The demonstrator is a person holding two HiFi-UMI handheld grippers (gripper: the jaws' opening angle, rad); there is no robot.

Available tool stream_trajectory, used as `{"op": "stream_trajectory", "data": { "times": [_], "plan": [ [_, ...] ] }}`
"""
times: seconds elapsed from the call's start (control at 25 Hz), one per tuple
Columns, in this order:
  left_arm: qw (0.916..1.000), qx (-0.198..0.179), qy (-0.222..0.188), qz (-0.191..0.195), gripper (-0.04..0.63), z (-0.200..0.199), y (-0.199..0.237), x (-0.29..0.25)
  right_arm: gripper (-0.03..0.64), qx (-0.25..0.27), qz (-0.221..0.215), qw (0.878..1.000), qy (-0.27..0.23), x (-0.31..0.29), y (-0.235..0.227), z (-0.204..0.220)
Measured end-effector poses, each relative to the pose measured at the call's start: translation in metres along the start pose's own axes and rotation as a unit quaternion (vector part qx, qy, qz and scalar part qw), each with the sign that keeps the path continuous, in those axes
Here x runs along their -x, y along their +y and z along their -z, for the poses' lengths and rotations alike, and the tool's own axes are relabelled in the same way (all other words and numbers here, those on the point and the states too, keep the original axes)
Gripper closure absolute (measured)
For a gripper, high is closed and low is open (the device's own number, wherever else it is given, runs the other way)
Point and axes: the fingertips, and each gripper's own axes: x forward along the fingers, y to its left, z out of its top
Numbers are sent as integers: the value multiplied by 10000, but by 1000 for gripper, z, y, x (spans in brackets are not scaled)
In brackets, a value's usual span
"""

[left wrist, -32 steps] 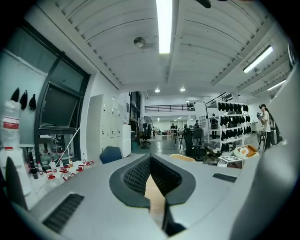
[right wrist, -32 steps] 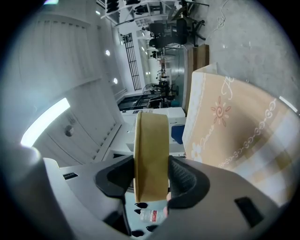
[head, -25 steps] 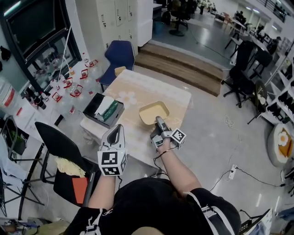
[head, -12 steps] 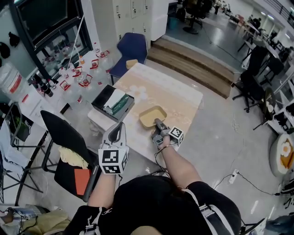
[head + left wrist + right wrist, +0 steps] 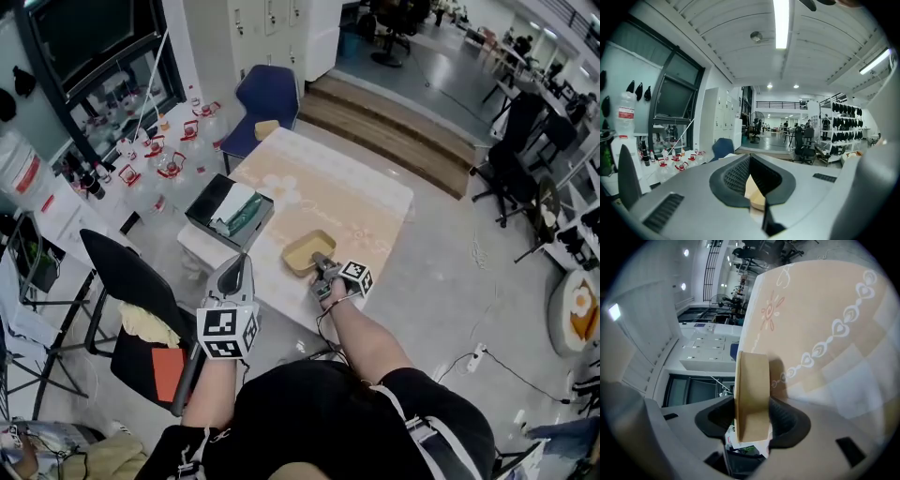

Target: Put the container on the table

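Note:
A tan, shallow paper container (image 5: 307,251) sits in my right gripper (image 5: 323,265), low over the near part of the beige patterned table (image 5: 328,192). In the right gripper view the container (image 5: 751,394) is seen edge-on, and the right gripper (image 5: 752,420) is shut on its rim with a dark pad on each side. It casts a shadow on the table (image 5: 820,310) close behind it; I cannot tell whether it touches. My left gripper (image 5: 234,274) hangs off the table's near left corner, holding nothing. In its own view the left gripper (image 5: 750,180) has its jaws together.
A black box (image 5: 230,211) with green and white contents stands at the table's left edge. A blue chair (image 5: 267,94) is beyond the table and a black chair (image 5: 131,291) to my left. Small bottles (image 5: 141,155) cover the floor at left; wooden steps (image 5: 394,127) lie behind.
My right gripper has come down and nearer with the container, from above the table's middle to low over its near part. The left gripper has shifted a little.

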Motion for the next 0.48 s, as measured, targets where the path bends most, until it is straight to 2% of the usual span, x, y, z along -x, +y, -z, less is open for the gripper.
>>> {"op": "stream_trajectory", "data": {
  "times": [0.04, 0.2, 0.32, 0.4, 0.48],
  "plan": [
    [10000, -12, -4, 29, 583, 0, -1, -1, 394, 75, 77, 9999, -10, 0, -2, 0],
    [9999, -44, -15, 157, 583, 2, -8, -8, 348, 444, 355, 9984, 19, 4, -10, -5],
    [9996, -59, -43, 280, 583, 0, -19, -13, 336, 988, 609, 9932, 99, 16, -13, -9],
    [9993, -53, -51, 378, 583, -1, -27, -15, 339, 1707, 804, 9818, 208, 27, -12, -12],
    [9987, -34, -63, 496, 583, -2, -37, -19, 356, 2599, 969, 9605, 207, 41, -2, -18]
  ]
}}
